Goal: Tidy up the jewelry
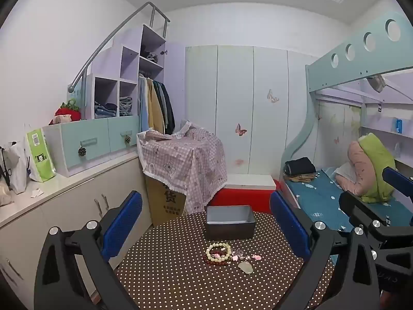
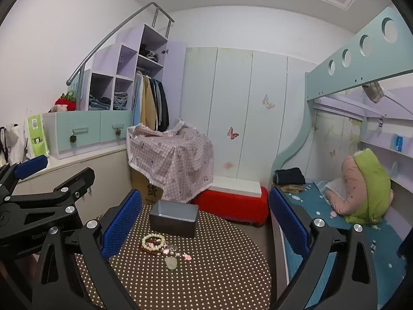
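Note:
A pile of jewelry lies on the round brown polka-dot table (image 1: 180,279): a cream bead bracelet (image 1: 218,252), a dark red bead bracelet (image 1: 212,261), small pink pieces (image 1: 255,257) and a pale jade pendant (image 1: 245,268). An open grey box (image 1: 229,222) stands just behind the pile. My left gripper (image 1: 206,230) is open and empty, held above the table's near side. My right gripper (image 2: 205,222) is open and empty; the box (image 2: 174,217), the cream bracelet (image 2: 154,241) and the pendant (image 2: 171,262) lie below it. Each gripper shows at the edge of the other's view.
A cardboard box under a pink checked cloth (image 1: 180,160) and a red stool (image 1: 242,196) stand behind the table. A white counter with bags (image 1: 38,180) runs along the left. A bunk bed with pillows (image 1: 361,175) is on the right.

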`<state>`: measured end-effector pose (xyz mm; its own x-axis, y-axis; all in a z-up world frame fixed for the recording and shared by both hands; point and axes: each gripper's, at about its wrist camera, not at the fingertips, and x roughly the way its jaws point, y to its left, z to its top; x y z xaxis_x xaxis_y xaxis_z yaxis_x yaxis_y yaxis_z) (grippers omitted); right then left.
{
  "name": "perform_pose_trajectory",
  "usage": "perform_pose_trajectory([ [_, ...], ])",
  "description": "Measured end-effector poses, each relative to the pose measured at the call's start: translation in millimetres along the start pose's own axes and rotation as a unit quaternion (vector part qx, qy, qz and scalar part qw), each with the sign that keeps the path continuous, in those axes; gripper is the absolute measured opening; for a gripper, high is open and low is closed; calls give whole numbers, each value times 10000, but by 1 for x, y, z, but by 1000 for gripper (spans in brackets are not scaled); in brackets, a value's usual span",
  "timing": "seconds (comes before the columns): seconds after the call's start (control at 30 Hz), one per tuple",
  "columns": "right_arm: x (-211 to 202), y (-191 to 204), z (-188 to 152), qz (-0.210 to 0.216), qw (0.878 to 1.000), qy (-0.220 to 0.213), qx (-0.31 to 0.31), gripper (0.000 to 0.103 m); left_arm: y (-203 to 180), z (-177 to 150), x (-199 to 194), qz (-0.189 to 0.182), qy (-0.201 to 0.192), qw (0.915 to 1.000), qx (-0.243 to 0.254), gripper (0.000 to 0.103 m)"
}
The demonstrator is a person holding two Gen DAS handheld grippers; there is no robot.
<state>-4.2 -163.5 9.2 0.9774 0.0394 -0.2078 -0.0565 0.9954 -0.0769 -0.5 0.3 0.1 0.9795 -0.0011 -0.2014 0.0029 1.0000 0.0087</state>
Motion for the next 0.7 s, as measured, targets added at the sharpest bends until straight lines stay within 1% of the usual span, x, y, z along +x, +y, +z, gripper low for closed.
perform_pose_trajectory([
  [0.7,1,0,1,14,10000,34,38,95,0,0,0,14,51,10000,31,96],
])
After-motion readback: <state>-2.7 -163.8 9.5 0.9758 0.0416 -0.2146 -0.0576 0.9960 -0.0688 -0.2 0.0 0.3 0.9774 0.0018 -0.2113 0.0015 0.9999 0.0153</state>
